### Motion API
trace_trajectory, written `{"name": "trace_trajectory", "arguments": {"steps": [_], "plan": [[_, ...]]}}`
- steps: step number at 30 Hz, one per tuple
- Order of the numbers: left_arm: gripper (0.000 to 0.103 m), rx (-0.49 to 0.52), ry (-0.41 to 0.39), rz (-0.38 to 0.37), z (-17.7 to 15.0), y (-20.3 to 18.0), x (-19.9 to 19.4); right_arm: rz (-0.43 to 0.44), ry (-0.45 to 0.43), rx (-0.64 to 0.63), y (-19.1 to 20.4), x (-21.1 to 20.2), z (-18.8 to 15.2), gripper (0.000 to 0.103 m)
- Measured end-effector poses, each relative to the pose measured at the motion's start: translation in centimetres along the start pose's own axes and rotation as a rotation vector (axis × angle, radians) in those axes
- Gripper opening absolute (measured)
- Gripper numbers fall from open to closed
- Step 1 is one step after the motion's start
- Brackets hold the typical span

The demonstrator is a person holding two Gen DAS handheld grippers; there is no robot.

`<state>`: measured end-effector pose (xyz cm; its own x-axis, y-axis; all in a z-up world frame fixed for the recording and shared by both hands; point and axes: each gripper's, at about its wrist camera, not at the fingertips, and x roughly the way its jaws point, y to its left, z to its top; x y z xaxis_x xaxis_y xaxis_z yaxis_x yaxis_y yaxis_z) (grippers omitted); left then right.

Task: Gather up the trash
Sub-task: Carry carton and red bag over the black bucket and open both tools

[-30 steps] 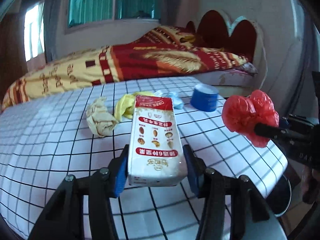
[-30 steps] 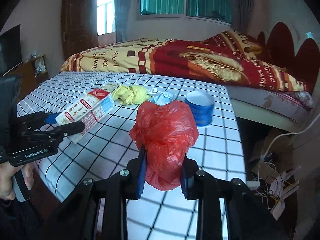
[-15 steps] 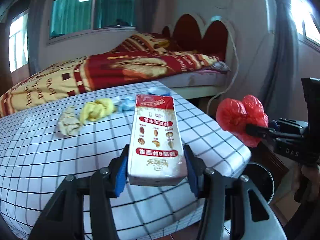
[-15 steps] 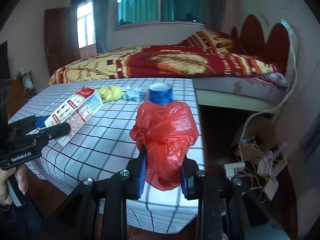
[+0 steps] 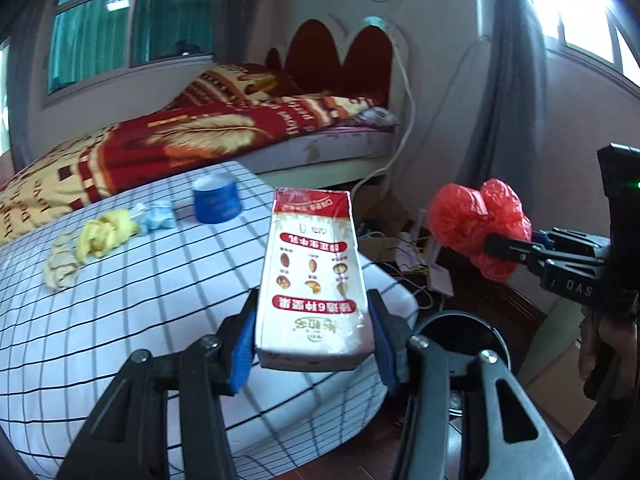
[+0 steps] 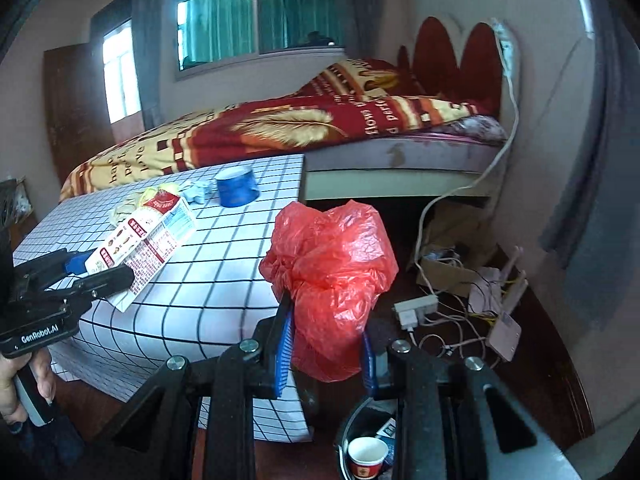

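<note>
Bedroom w/ quilted bed [image 6: 248, 132]; low table [image 5: 168, 280] is covered by a grid-print cloth. Rectangular glossy carton [image 5: 314, 276] is clamped by left gripper [image 5: 314, 350], blue pads pressed on both sides, held above table corner. Crinkled red plastic bag [image 6: 332, 280] is pinched by right gripper [image 6: 326, 354], off the table edge, over a round bin [image 6: 362, 446] w/ paper cup [image 6: 366, 458] inside. Blue tub [image 5: 216, 202] and crumpled yellow, pale-blue and tan wads are left on table.

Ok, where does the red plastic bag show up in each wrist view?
Left wrist: red plastic bag at right, mid-height, pinched by the right gripper.
Right wrist: red plastic bag at centre, between that gripper's blue pads.
Shared landmark: blue cup on the checked table.
</note>
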<state>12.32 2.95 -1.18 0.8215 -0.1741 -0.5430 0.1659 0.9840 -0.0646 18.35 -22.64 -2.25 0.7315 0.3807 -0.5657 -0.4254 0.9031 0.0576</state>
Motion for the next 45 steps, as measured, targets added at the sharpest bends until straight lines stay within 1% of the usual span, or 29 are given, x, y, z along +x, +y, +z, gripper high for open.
{"name": "trace_trajectory", "arguments": {"steps": [6,16,26,32,36,45], "plan": [[0.051,0.034,0.009,-0.042,0.2,-2.4,0.5,-0.033,0.007,0.022,-1.7,-1.2,-1.0,0.030],[0.051,0.086,0.044,-0.124,-0.3,-6.8,2.1,-0.095,0.039,0.072,-5.5,-2.8,-4.0,0.030],[0.051,0.140,0.115,-0.204,-1.8,-11.2,5.0,-0.166,0.091,0.141,-10.4,-4.0,-7.7,0.030],[0.051,0.167,0.168,-0.252,-3.1,-13.7,6.8,-0.214,0.129,0.127,-12.0,-4.2,-9.8,0.030],[0.051,0.180,0.207,-0.281,-4.0,-15.0,8.0,-0.216,0.169,0.129,-12.8,-3.7,-11.2,0.030],[0.051,0.205,0.293,-0.307,-6.0,-16.6,10.7,-0.199,0.250,0.127,-13.6,-1.6,-13.7,0.030]]}}
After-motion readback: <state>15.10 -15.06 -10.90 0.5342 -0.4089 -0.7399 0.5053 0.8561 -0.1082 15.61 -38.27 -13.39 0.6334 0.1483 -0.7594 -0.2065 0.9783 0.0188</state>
